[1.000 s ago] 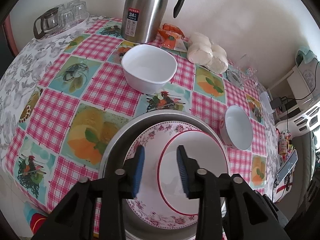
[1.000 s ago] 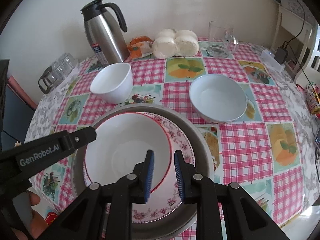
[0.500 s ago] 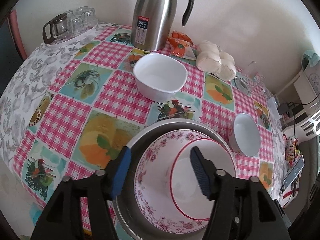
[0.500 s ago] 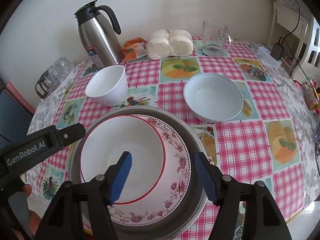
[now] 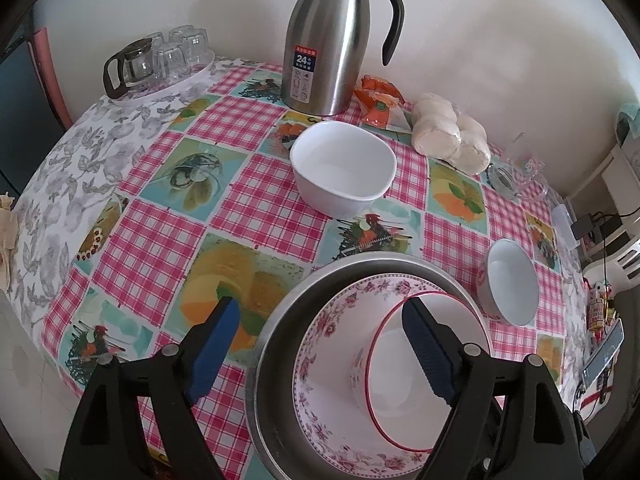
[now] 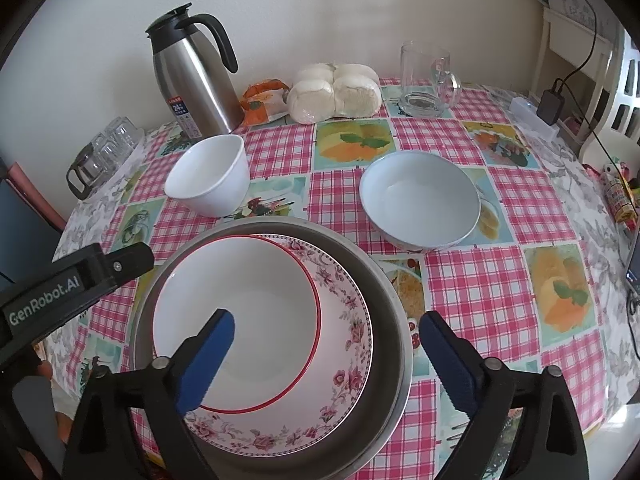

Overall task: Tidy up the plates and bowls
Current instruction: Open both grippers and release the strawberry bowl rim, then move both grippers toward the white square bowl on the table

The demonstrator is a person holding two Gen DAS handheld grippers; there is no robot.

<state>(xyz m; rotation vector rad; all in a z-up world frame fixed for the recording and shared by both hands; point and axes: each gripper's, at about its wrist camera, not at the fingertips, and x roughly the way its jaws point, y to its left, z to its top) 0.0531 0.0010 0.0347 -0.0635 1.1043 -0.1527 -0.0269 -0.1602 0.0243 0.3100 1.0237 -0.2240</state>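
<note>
We hold both grippers, left [image 5: 320, 344] and right [image 6: 326, 354], spread wide and empty above the stack: red-rim bowl [image 6: 236, 320] nested in the floral plate [image 6: 348, 344], inside the steel basin [image 6: 394, 320]. Nesting looks half done; next we'd likely fetch the square bowl [image 6: 208, 184] at 11 o'clock or the round bowl [image 6: 420, 200] at 1 o'clock. The basin's near rim is cut off behind our fingers

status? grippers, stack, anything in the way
Left gripper and right gripper open, empty. Red-rimmed bowl nested in floral bowl in steel basin. Square white bowl and round white bowl loose on table; nothing blocking.
</note>
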